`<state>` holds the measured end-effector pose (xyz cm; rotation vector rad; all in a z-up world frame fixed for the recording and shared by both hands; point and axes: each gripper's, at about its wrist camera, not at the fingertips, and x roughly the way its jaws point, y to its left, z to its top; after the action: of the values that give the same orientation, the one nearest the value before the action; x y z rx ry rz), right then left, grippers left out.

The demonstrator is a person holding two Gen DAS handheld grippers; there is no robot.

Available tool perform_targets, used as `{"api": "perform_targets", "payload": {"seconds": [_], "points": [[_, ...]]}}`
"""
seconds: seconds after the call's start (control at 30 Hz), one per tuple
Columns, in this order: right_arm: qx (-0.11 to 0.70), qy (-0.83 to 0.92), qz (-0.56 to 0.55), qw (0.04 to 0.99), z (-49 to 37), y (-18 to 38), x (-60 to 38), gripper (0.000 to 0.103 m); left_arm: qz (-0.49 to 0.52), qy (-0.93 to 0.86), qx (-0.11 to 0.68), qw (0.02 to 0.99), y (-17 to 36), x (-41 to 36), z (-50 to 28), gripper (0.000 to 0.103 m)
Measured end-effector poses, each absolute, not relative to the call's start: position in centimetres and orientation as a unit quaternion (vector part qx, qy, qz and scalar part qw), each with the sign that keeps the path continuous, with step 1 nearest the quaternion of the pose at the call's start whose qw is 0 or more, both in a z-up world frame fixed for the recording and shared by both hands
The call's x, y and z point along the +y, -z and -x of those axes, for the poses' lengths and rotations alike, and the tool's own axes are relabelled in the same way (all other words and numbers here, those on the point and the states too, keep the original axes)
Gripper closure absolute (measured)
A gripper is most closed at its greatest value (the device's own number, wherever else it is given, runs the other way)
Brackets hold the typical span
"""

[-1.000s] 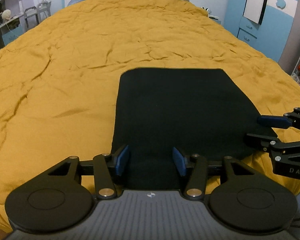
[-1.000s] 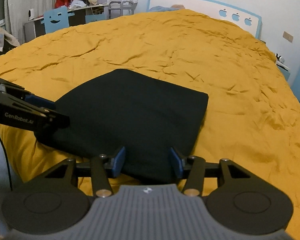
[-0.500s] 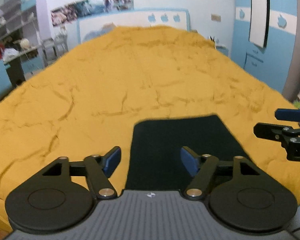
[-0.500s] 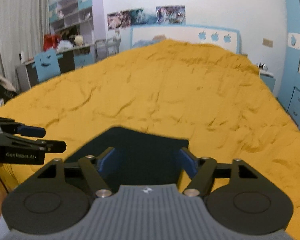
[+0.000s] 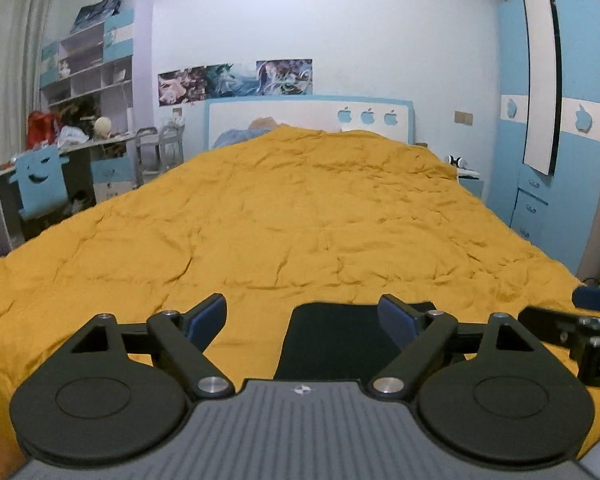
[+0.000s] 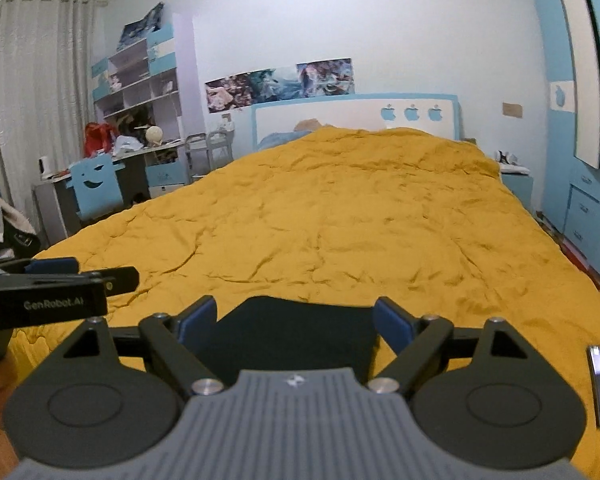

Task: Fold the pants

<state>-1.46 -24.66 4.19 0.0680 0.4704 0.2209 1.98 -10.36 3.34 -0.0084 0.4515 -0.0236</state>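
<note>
Yellow bedspread [image 5: 300, 220] fills more view; both grippers [image 5: 302, 322] [image 6: 296, 322] risen, opening, off folded pants [image 6: 292, 336].

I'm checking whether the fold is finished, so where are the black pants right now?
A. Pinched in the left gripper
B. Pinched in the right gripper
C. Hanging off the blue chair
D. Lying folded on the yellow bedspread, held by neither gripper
D: the black pants lie as a flat folded block on the yellow bedspread, and nothing sits between the opening jaws of the left gripper or the right gripper.

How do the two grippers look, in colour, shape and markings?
Both are alike: the left gripper and right gripper have black linkage arms on round black discs, blue pads on the fingers, and a ribbed grey body. The left one's side reads "GenRobot.AI" in white.
</note>
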Motion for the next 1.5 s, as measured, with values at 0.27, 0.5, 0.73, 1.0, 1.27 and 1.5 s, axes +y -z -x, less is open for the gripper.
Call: {"api": "perform_targets", "payload": {"seconds": [0.27,0.5,0.73,1.0,1.27,1.5], "points": [[0.269,-0.095,-0.033,0.958,4.4,-1.6,-24.5,0.021,-0.01,0.019,0.286,0.958,-0.9,-10.8,-1.2,0.001],[0.327,-0.085,-0.03,0.941,3.6,1.0,-24.5,0.021,-0.004,0.016,0.345,0.938,1.7,-11.0,-1.1,0.001],[0.361,-0.084,-0.016,0.929,2.8,3.0,-23.9,0.021,-0.008,0.015,0.376,0.927,3.5,-11.1,-0.5,0.001],[0.363,-0.087,-0.018,0.928,2.7,3.1,-23.7,0.021,-0.011,0.015,0.378,0.926,3.4,-11.5,-0.4,0.001],[0.361,-0.084,-0.02,0.928,2.6,3.2,-23.7,0.021,-0.013,0.02,0.374,0.927,3.3,-11.6,-0.3,0.001],[0.359,-0.082,-0.021,0.93,2.8,3.3,-23.7,0.021,-0.011,0.021,0.376,0.926,3.3,-11.5,-0.4,0.001]]}}
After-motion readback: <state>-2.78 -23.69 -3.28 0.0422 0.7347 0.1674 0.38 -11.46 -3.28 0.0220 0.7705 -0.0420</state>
